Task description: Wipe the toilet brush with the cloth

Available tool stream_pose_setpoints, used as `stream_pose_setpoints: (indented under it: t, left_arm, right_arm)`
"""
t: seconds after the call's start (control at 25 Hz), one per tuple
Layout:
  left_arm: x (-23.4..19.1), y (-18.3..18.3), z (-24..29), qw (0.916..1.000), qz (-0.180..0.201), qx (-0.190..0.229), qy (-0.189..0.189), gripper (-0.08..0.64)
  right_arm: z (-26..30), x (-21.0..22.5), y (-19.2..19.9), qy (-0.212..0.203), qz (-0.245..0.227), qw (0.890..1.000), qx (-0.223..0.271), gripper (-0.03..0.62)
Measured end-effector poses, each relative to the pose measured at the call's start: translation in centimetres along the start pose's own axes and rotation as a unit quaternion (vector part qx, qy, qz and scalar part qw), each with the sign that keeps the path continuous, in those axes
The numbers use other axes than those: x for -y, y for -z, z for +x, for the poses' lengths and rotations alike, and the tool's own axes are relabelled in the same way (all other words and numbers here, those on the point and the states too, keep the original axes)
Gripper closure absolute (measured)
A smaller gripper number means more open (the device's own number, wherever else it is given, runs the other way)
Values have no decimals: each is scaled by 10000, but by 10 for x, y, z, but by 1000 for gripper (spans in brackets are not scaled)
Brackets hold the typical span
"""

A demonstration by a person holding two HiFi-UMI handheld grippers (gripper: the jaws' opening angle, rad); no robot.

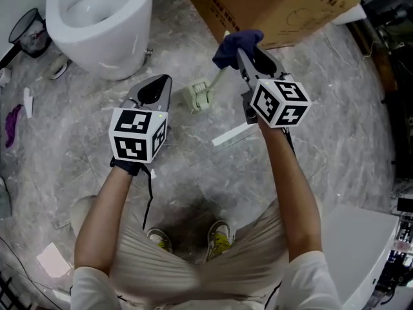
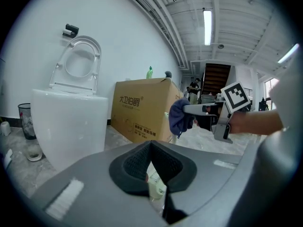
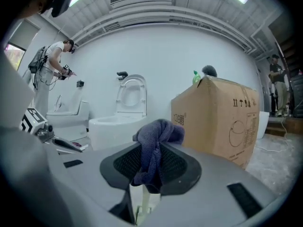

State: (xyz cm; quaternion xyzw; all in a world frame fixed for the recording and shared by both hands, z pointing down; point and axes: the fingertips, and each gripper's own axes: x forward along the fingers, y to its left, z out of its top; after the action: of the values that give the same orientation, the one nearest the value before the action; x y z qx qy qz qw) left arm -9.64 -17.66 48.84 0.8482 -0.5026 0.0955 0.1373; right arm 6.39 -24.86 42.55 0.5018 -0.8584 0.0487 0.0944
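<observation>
The toilet brush has a pale green head (image 1: 200,97) low by the marble floor, and its thin handle (image 1: 217,77) slants up to the right. My right gripper (image 1: 242,47) is shut on a dark blue cloth (image 1: 233,46), bunched around the handle's upper end. In the right gripper view the cloth (image 3: 156,134) hangs between the jaws with the pale handle (image 3: 140,205) below it. My left gripper (image 1: 159,81) is shut and holds nothing, a little left of the brush head. From the left gripper view, the brush head (image 2: 156,187) shows beneath the closed jaws, and the cloth (image 2: 180,117) is ahead.
A white toilet (image 1: 103,18) stands at the far left and a large cardboard box (image 1: 277,5) at the far right. A white strip (image 1: 233,134) lies on the floor under my right arm. A black waste bin (image 1: 29,31) sits at the left edge. My shoes (image 1: 219,237) are below.
</observation>
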Motion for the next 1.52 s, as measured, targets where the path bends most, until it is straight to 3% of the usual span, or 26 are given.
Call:
stream_pose_setpoints:
  t: [0.32,0.56,0.92,1.24,1.52]
  left_arm:
    - [-12,-14,-3,9998,-79,166,-64,558]
    - [-6,-14,-6,9998,76,172,21,558]
    - [-11,-18,-19,9990,322,299,-86,558]
    - [1,-26,-18,9987,335,374,-24,558]
    - [20,-16,-16,9977,618,261,103,558]
  right_arm:
    - [-48,29,-51,-65,170,9989,427,482]
    - [-76,27,-18,-156,30,9998,150,482]
    - [-98,35,2,-125,-149,9997,-145,483]
    - [-102,40,-2,-39,-213,9996,-183,485]
    - [-96,22,10,-289,-427,9982,-306,485]
